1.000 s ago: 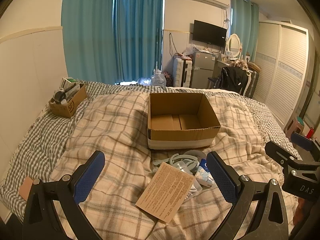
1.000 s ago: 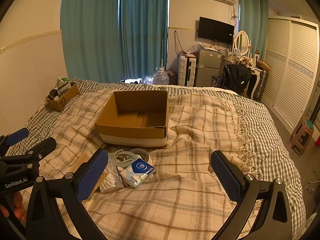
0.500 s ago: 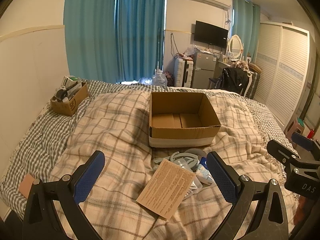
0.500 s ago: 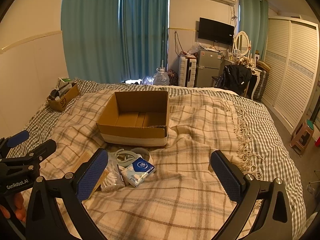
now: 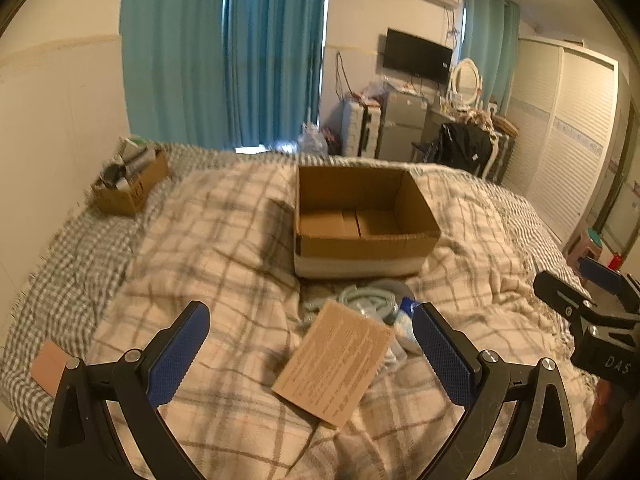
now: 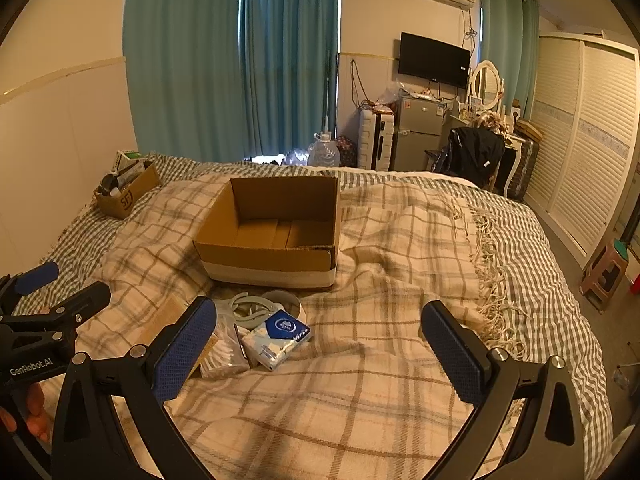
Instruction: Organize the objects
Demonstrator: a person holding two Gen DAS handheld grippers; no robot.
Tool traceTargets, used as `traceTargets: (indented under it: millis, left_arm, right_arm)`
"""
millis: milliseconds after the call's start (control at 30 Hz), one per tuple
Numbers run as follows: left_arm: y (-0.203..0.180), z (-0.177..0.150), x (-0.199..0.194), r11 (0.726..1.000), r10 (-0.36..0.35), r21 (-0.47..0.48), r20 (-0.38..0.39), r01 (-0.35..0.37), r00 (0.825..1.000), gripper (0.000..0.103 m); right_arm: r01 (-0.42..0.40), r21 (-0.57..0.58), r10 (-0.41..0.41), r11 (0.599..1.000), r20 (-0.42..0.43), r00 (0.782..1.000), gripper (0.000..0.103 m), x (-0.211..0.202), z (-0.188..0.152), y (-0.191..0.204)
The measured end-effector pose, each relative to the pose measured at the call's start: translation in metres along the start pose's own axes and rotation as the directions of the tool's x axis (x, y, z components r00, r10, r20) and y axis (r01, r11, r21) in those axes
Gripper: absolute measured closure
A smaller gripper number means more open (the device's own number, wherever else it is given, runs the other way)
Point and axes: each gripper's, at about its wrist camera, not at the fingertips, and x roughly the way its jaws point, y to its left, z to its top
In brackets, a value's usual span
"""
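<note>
An open, empty cardboard box [image 5: 362, 222] [image 6: 276, 226] sits on the plaid blanket mid-bed. In front of it lies a small pile: a brown printed card [image 5: 334, 362], a grey coiled cord [image 5: 362, 300] [image 6: 250, 306], a blue-and-white tissue pack [image 6: 278, 336], and a clear bag of cotton swabs [image 6: 224, 354]. My left gripper [image 5: 310, 354] is open and empty, above the card. My right gripper [image 6: 320, 350] is open and empty, its left finger over the swab bag. Each gripper shows at the edge of the other's view.
A smaller cardboard box [image 5: 130, 184] [image 6: 126, 192] with several items stands at the bed's far left by the wall. Curtains, a suitcase, fridge and chair stand beyond the bed. A wardrobe [image 6: 588, 152] and a stool [image 6: 606, 274] stand to the right.
The left wrist view has shifted a little and is now motion-blurred; the pile sits slightly lower and nearer between its fingers. The right gripper has barely moved. The objects lie unmoved.
</note>
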Motion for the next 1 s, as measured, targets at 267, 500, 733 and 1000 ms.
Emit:
traceTargets:
  millis: [267,500,733,1000]
  left_arm:
    - [-0.015,-0.028,0.052,0.996,-0.02,0.082,-0.209,0.038,0.978,0.0]
    - [-0.02,-0.044,0.096,0.991,-0.04,0.107,-0.338,0.08,0.94,0.0]
    - [-0.014,-0.053,0.127,0.992,-0.059,0.075,-0.431,0.101,0.901,0.0]
    - [0.013,-0.04,0.107,0.986,-0.168,-0.07,-0.352,0.153,0.921,0.013]
  right_arm:
    - [0.001,0.017,0.0,1.0,-0.083,0.997,0.0,0.035,-0.015,-0.006]
    - [-0.013,0.036,0.018,0.999,-0.146,0.989,0.0,0.059,-0.022,-0.008]
    - [-0.012,0.041,0.02,0.999,-0.199,0.98,0.0,0.076,-0.025,-0.007]
    - [0.017,-0.003,-0.017,1.0,-0.217,0.976,0.0,0.078,-0.022,0.005]
